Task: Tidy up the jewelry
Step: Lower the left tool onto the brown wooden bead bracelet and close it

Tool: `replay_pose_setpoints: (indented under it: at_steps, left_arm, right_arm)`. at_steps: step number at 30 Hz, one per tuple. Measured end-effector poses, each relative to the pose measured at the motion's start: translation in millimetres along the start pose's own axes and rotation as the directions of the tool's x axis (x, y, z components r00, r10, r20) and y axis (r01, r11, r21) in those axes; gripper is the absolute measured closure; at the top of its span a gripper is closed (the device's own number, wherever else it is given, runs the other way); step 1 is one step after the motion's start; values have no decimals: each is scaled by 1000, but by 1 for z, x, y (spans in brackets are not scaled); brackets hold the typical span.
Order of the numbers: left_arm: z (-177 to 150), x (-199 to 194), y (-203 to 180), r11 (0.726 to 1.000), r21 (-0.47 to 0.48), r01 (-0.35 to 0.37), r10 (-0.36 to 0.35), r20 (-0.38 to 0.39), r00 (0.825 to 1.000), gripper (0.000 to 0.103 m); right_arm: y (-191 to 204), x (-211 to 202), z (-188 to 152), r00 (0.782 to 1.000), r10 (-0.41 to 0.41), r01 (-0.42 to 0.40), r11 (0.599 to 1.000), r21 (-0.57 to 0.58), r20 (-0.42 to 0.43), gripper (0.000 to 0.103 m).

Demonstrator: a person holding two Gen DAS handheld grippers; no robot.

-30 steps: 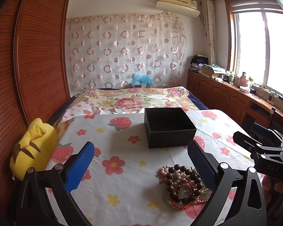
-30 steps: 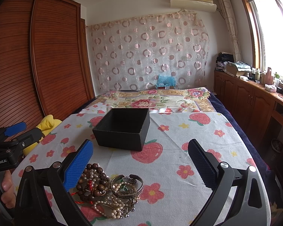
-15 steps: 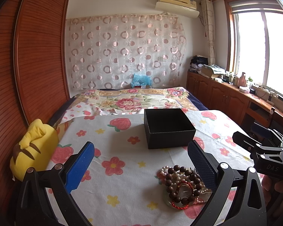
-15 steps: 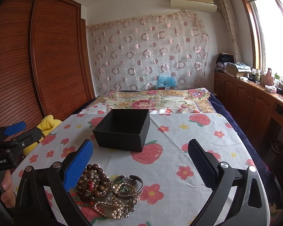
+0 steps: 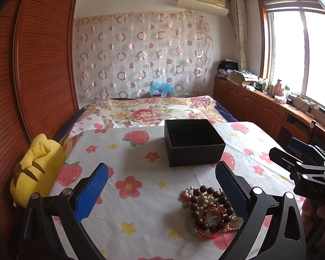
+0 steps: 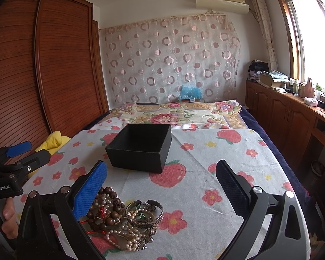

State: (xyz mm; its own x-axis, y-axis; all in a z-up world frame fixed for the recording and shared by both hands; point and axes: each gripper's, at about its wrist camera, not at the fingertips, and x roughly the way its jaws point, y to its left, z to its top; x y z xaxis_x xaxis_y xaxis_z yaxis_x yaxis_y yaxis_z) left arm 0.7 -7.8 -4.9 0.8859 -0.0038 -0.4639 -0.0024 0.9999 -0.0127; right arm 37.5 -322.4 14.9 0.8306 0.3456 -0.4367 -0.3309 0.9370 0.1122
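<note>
A pile of jewelry (image 5: pixel 210 212) lies on the flowered cloth: brown bead bracelets, pearl strands, a red cord. It also shows in the right wrist view (image 6: pixel 123 216), with a silver bangle (image 6: pixel 145 213) on top. An open black box (image 5: pixel 192 142) stands behind it, also in the right wrist view (image 6: pixel 140 147), and looks empty. My left gripper (image 5: pixel 162 192) is open and empty, the pile by its right finger. My right gripper (image 6: pixel 162 190) is open and empty, the pile by its left finger.
A yellow plush toy (image 5: pixel 34 169) lies at the cloth's left edge by the wooden wardrobe (image 5: pixel 39 65). A bed with a floral blanket (image 5: pixel 149 110) lies behind the box. Wooden cabinets (image 6: pixel 292 117) run along the right wall under the window.
</note>
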Motion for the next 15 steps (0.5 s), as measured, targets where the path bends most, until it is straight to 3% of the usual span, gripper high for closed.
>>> replay_pose_setpoints:
  at_steps: [8,15]
  left_arm:
    - [-15,24,2,999,5,43,-42,-98,994,8]
    - [-26,41,5,994,-6,109,-108,-175,979,8]
  right_arm:
    - [-11,7,-15,999,5,-6,1000,-7,-44,3]
    - [-18,14,-30,995,18,-19,1000,-13,-96,15]
